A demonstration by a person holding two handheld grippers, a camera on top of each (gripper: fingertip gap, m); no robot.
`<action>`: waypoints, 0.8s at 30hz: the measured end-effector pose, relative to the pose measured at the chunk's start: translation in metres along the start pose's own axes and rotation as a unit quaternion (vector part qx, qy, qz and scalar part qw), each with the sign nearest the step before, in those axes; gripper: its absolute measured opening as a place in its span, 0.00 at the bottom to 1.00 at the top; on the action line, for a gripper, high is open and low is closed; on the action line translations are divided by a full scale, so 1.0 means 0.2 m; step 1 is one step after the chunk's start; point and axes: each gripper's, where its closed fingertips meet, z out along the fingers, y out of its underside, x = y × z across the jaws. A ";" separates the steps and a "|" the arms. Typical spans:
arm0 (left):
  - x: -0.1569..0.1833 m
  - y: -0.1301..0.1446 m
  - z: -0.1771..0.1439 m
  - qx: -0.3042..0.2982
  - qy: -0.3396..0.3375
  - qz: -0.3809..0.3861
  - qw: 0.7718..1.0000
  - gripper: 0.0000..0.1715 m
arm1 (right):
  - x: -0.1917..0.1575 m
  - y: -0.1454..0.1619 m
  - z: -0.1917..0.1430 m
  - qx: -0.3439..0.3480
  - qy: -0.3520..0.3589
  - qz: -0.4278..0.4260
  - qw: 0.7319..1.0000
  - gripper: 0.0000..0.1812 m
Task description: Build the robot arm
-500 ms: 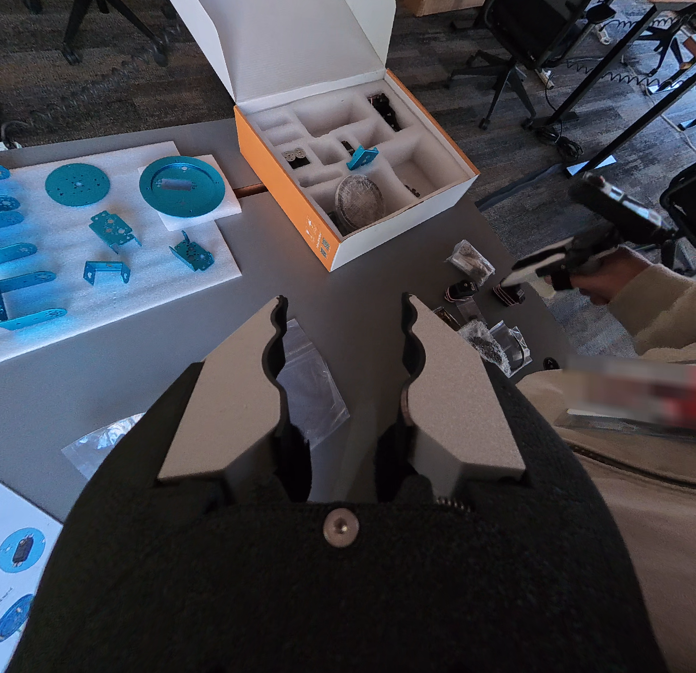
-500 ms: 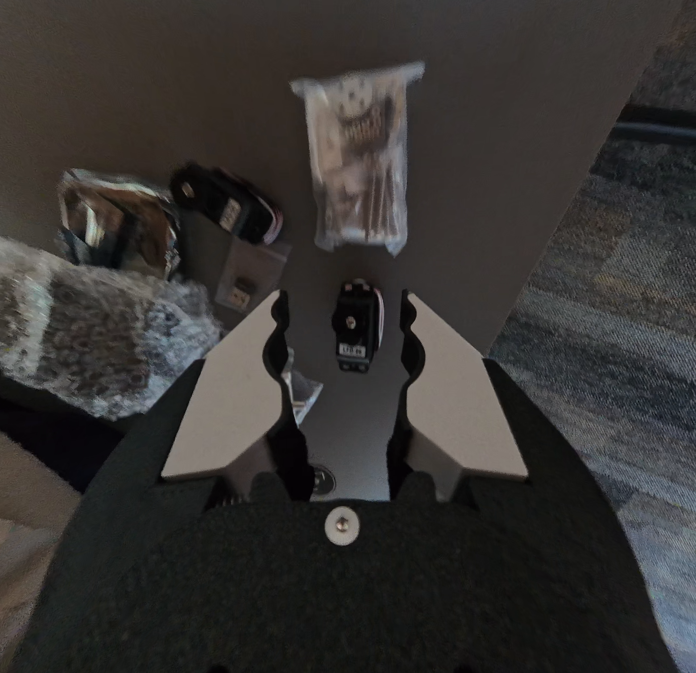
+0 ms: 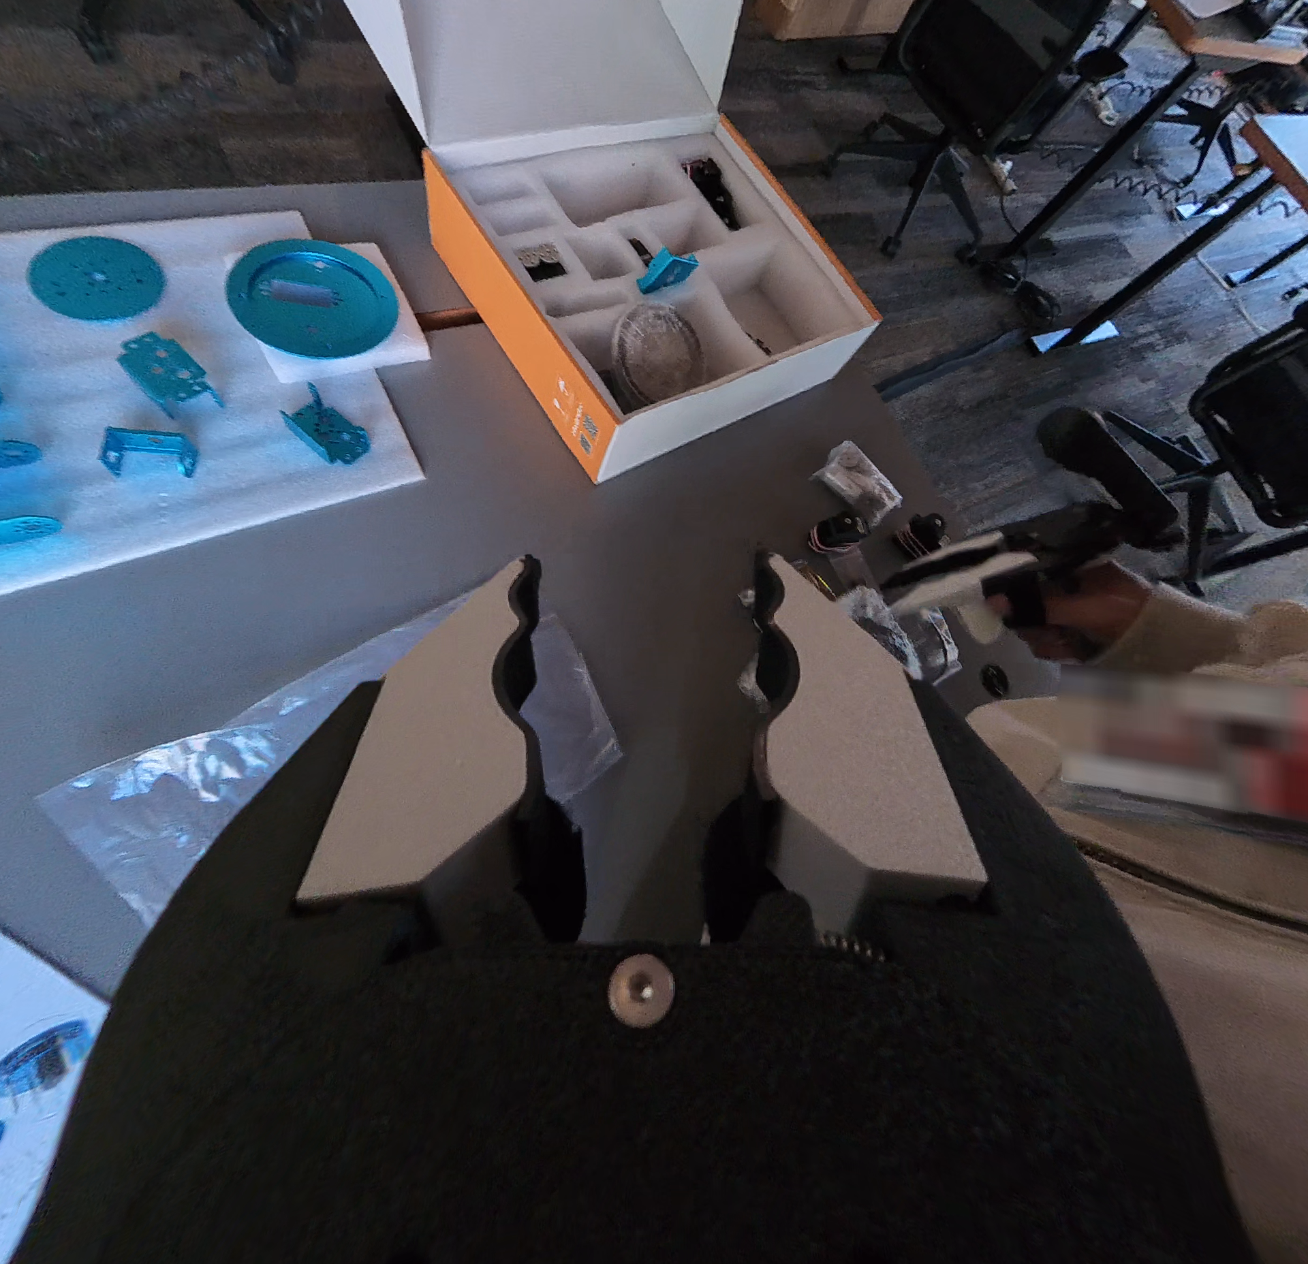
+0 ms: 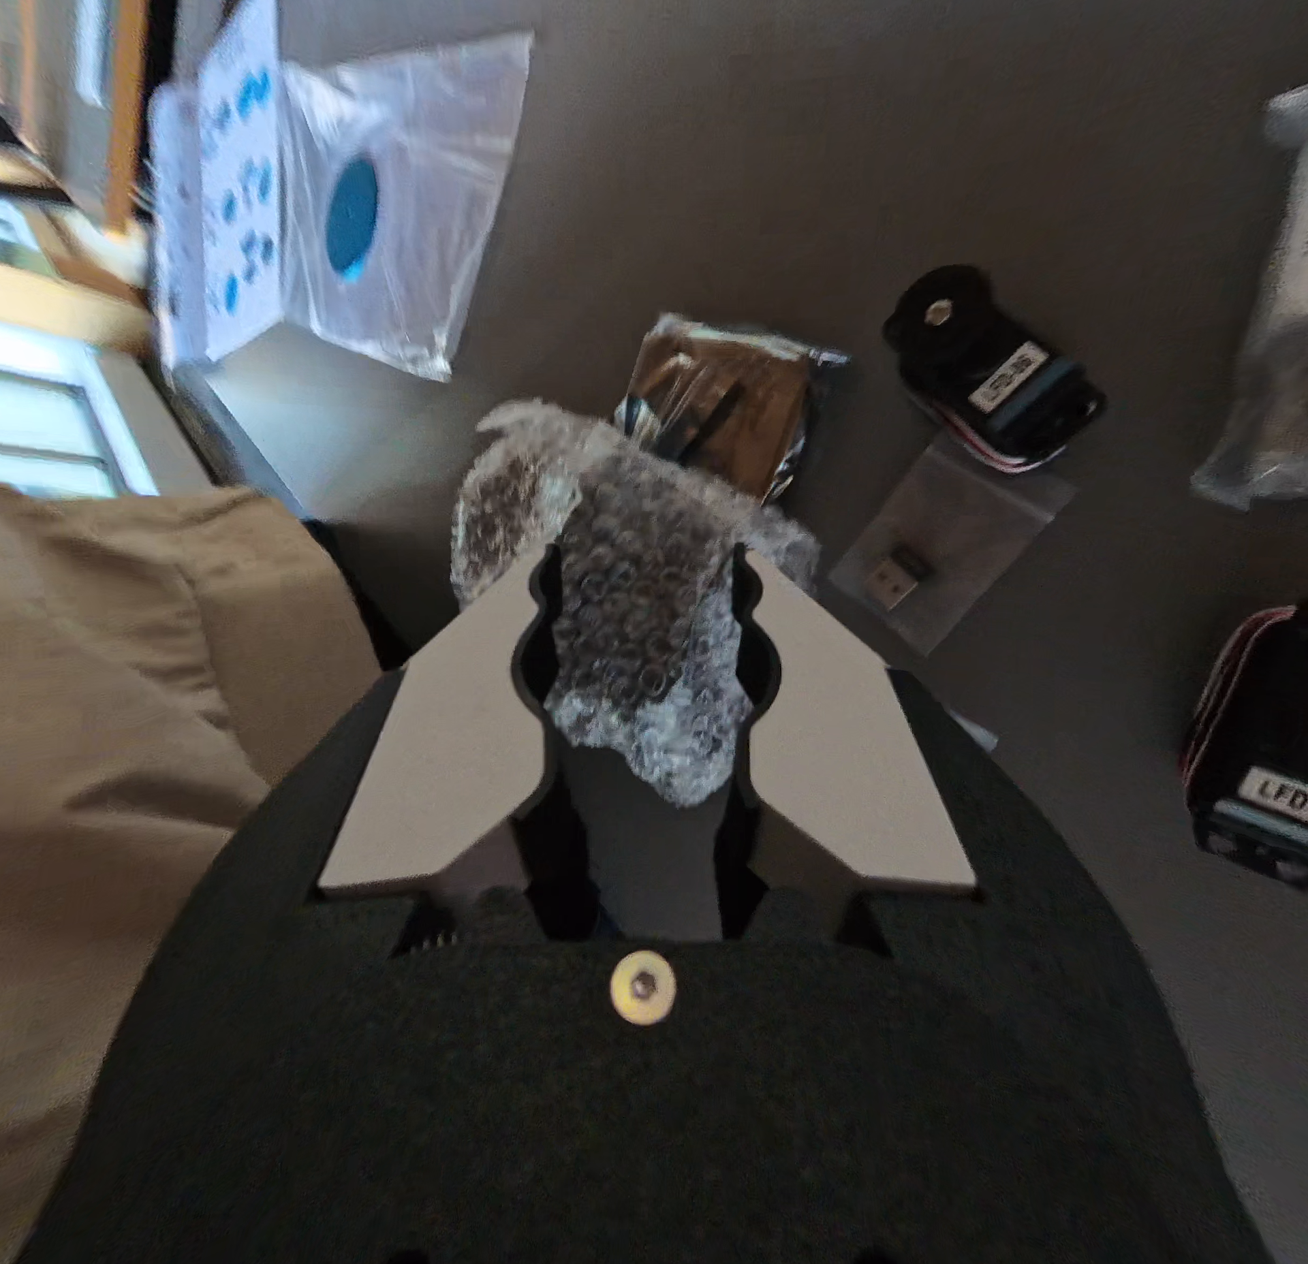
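Both claws gape: right claw (image 4: 643, 558) over bubble wrap (image 4: 623, 593).

Grey table (image 3: 637, 536) fills frame centre. Dark patterned carpet (image 3: 885, 98) along top. Black office chairs (image 3: 984, 48) and black desk legs (image 3: 1132, 190) upper right. Lighting dim.

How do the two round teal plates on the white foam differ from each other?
The left plate lies flat straight on the big foam sheet and shows many small holes. The right plate has a raised rim and a grey slot in its middle, looks wider, and rests on its own small foam pad. Both are round, teal metal, and lie apart from both grippers.
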 end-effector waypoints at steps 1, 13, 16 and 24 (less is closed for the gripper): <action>0.02 0.03 0.02 -0.007 0.007 0.001 1.000 0.35 | 0.02 -0.02 0.01 0.006 -0.012 0.012 1.000 0.26; 0.26 0.61 0.48 -0.142 0.146 0.040 0.978 0.36 | -0.05 0.05 0.07 -0.081 -0.102 -0.041 0.991 0.00; 0.38 0.79 0.70 -0.207 0.216 0.055 0.953 0.36 | -0.17 0.02 0.00 -0.076 -0.115 -0.081 0.987 0.00; 0.66 0.94 0.76 -0.268 0.337 0.164 0.887 0.31 | -0.40 0.01 -0.07 -0.097 -0.130 -0.134 0.978 0.00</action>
